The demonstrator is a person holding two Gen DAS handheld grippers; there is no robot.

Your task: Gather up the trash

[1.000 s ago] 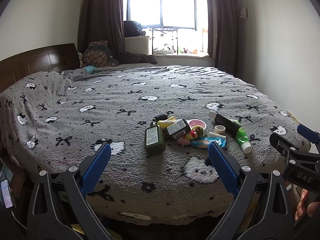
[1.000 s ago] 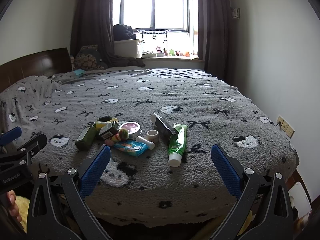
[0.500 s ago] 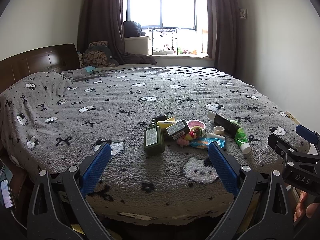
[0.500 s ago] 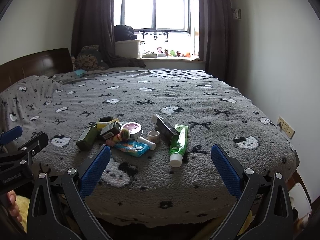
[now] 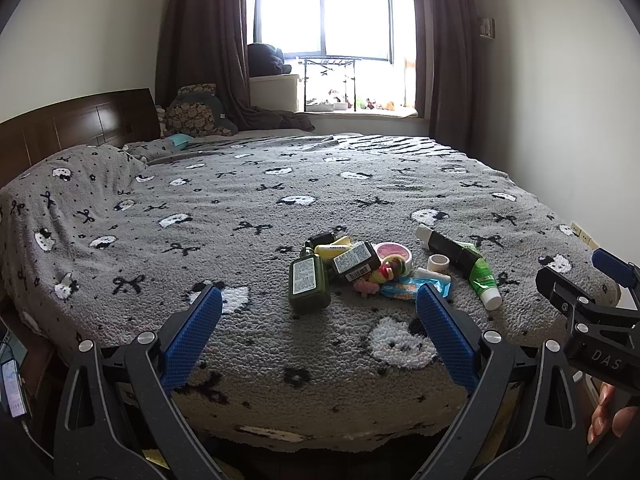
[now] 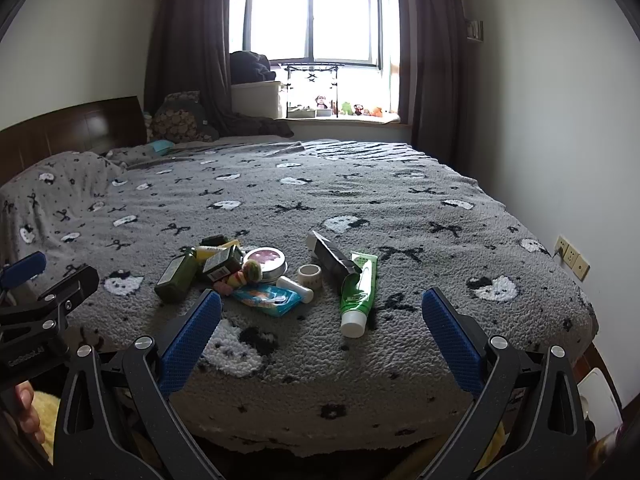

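Green tube (image 6: 357, 289) — apparently beyond both claws

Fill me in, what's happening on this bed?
A person holds a blue-padded gripper in each hand at the foot of the grey patterned bedspread. The left gripper and right gripper are both open and empty. A pile of trash lies untouched ahead: a dark green flat bottle, a green squeeze tube with a white cap and a blue wrapper.
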